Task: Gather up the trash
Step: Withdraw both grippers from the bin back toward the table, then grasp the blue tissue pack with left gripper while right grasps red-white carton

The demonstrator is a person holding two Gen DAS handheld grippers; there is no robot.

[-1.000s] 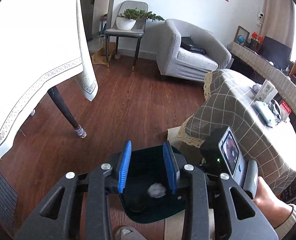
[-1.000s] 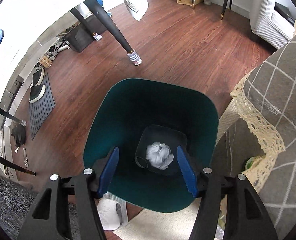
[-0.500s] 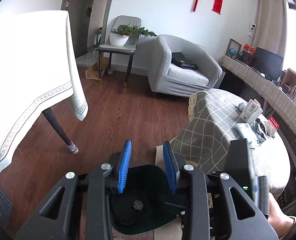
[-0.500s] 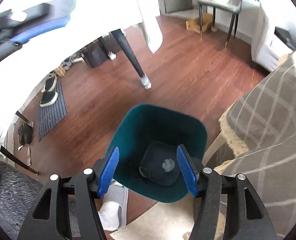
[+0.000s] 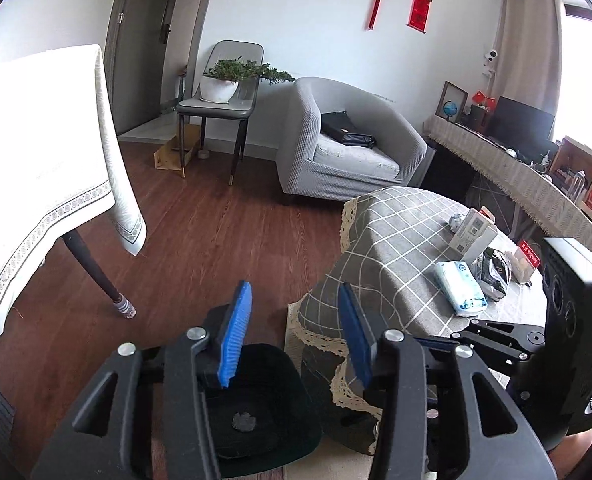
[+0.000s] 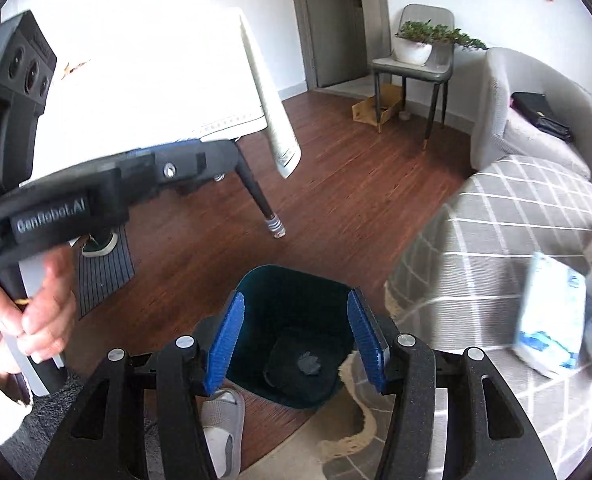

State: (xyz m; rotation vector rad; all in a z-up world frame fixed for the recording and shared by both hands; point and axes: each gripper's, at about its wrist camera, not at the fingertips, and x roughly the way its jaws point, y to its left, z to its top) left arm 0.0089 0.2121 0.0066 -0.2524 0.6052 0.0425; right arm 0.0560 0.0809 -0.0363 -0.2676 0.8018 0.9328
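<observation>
Both grippers over bin (image 6: pixel 292 320), nothing between fingers: left gripper (image 5: pixel 292 336) spreading, right gripper (image 6: pixel 296 340) narrowing. One wad in bin; next crumpled wad (image 5: pixel 455 222) at table's far edge, right gripper nearer.

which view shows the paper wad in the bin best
The right wrist view: it looks down into the open bin, and the wad lies unobstructed on its floor. The left wrist view shows the wad darker, with the bin partly behind the gripper's frame.

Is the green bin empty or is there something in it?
Not empty. One crumpled paper ball lies on the bottom of the bin; the rest of the floor inside looks bare.
</observation>
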